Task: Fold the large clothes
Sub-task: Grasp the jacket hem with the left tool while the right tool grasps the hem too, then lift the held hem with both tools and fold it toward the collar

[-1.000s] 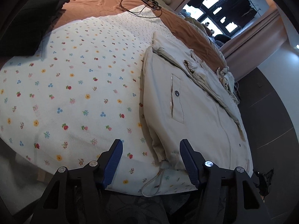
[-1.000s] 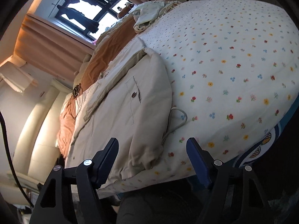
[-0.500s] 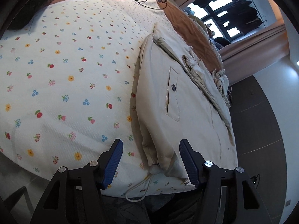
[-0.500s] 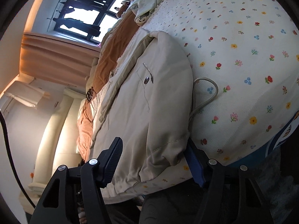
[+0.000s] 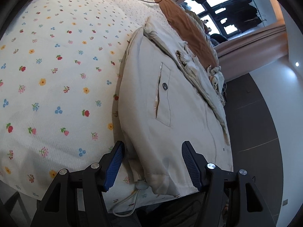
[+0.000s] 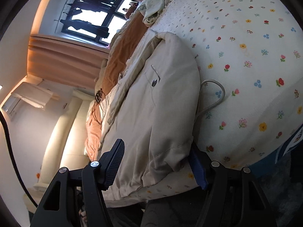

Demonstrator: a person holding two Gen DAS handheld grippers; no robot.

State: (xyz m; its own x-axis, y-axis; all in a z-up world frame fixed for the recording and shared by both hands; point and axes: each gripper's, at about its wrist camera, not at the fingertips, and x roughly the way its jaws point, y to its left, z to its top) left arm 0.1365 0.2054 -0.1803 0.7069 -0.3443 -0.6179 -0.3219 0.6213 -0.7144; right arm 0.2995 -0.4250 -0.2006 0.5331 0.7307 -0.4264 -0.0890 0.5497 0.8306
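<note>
Floral bedsheet [image 5: 56,79] under beige jacket [image 5: 170,117]

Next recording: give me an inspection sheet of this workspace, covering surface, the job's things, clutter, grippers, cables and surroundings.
Surface: floral bedspread on a bed, with an orange blanket beyond it.
Job's things: beige jacket lying along the bed's near edge, pocket snap facing up; its drawstring loops onto the bedspread.
Clutter: crumpled pale cloth at the far end of the bed.
Grippers: left gripper open, straddling the jacket's hem corner; right gripper open, jacket edge between its fingers.
Cables: thin black wire lying on the orange blanket.
Surroundings: window with dark clothes hanging, peach curtain, dark floor.
</note>
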